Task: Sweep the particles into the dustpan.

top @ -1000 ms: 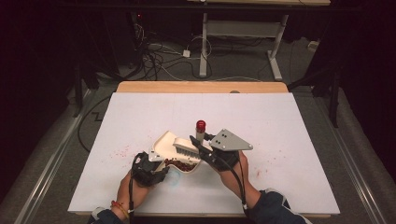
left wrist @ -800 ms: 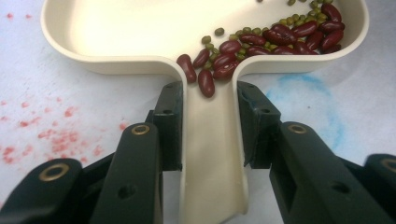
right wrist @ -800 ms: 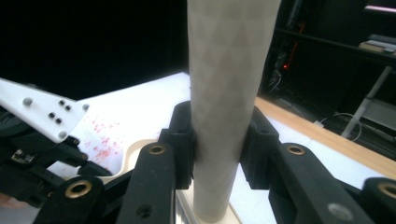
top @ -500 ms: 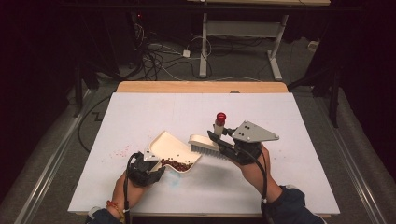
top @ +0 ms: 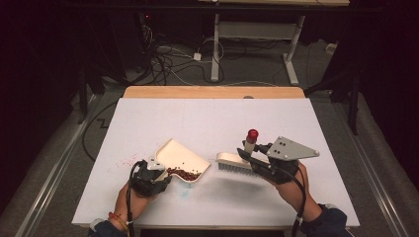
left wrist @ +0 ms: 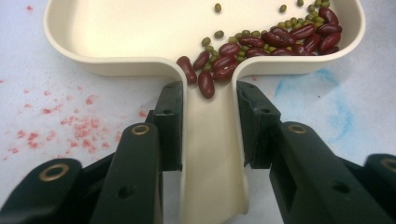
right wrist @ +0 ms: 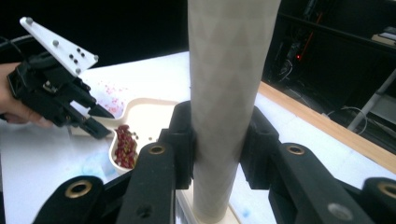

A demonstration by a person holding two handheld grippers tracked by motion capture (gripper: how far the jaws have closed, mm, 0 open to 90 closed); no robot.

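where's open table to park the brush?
Free: the far half of the table, beyond the dustpan and brush, and the right edge past the right gripper. Crowded: the near centre, where the left gripper holds the dustpan of beans.

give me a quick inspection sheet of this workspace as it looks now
surface: white table, red specks and a blue smudge near the dustpan
job's things: cream dustpan holding red beans and small green beans; brush lifted beside it
clutter: nothing seen
grippers: left tool shut on the dustpan handle; right tool shut on the brush handle
cables: one trailing from each tool; a tangle on the floor beyond the table
surroundings: dark room, white desk frame behind
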